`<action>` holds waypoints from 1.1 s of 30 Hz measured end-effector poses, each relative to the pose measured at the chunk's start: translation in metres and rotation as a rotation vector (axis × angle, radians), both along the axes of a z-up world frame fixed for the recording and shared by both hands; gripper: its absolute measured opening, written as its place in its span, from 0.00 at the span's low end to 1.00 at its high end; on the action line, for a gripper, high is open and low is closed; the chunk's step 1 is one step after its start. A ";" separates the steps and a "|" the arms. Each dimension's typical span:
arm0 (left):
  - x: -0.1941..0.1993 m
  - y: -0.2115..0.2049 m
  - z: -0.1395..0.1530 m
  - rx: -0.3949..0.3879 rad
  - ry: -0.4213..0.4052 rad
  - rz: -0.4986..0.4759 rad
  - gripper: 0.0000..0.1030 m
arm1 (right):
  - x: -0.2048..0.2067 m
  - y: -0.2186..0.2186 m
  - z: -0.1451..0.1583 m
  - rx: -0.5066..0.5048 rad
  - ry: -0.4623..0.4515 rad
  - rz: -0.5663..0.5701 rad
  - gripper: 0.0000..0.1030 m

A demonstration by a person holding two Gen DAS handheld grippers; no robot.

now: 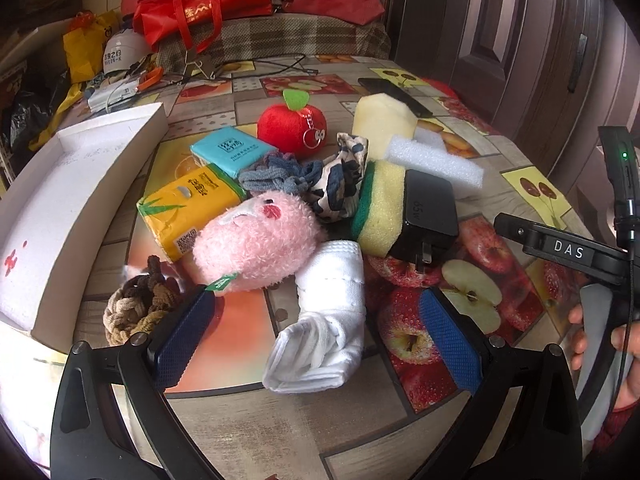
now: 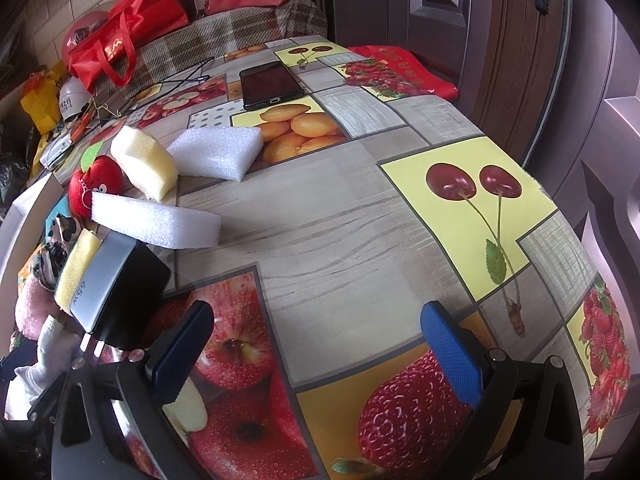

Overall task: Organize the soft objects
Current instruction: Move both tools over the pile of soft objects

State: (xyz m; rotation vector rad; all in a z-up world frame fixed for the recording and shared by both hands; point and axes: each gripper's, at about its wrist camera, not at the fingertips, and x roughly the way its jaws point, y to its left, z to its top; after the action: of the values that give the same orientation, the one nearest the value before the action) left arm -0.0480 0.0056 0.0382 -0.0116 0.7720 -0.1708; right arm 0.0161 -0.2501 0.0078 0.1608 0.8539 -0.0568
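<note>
We hold the left claw (image 1: 316, 328) wide and empty around the white sock (image 1: 324, 320), lying 12-to-6 between its pads, while the right claw (image 2: 316, 344), also wide, hangs over bare counter (image 2: 340, 216).

I see the soft things heaped together on the fruit-print cloth. A folded white sock (image 1: 320, 332) lies nearest me, its cuff against a fuzzy pink plush (image 1: 256, 240). Left of that sits a braided brown rope knot (image 1: 136, 308). Behind the plush lie a yellow tissue pack (image 1: 188, 208), a teal tissue pack (image 1: 230, 150), a red apple plush (image 1: 292, 124), crumpled patterned cloths (image 1: 320, 176), a yellow-green sponge (image 1: 380, 204) and white foam blocks (image 2: 160, 218).
</note>
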 end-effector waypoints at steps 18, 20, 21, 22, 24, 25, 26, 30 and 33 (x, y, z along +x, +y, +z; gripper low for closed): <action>-0.021 0.106 0.034 0.022 -0.140 0.242 1.00 | -0.019 0.004 0.086 0.139 -0.487 0.275 1.00; -0.017 0.101 0.023 0.042 -0.077 0.216 1.00 | -0.019 0.004 0.079 0.158 -0.458 0.289 1.00; -0.016 0.098 0.018 0.058 -0.055 0.206 1.00 | -0.022 0.005 0.076 0.162 -0.450 0.298 1.00; -0.016 0.095 0.013 0.076 -0.041 0.200 1.00 | -0.023 0.006 0.073 0.157 -0.441 0.309 1.00; -0.015 0.090 0.007 0.111 -0.026 0.194 1.00 | -0.023 0.011 0.068 0.145 -0.430 0.326 1.00; -0.014 0.089 0.004 0.121 -0.019 0.193 1.00 | -0.024 0.012 0.066 0.145 -0.423 0.333 1.00; -0.014 0.088 0.003 0.125 -0.013 0.194 1.00 | -0.024 0.014 0.064 0.148 -0.416 0.339 1.00; -0.012 0.088 0.000 0.147 -0.001 0.210 1.00 | -0.025 0.018 0.060 0.162 -0.400 0.355 1.00; -0.011 0.086 -0.001 0.172 -0.001 0.221 1.00 | -0.024 0.022 0.059 0.141 -0.394 0.352 1.00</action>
State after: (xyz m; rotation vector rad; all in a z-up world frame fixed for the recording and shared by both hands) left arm -0.0588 0.0917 0.0369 0.0663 0.7767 0.1059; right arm -0.0081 -0.2285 0.0673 0.1454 0.4824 0.3556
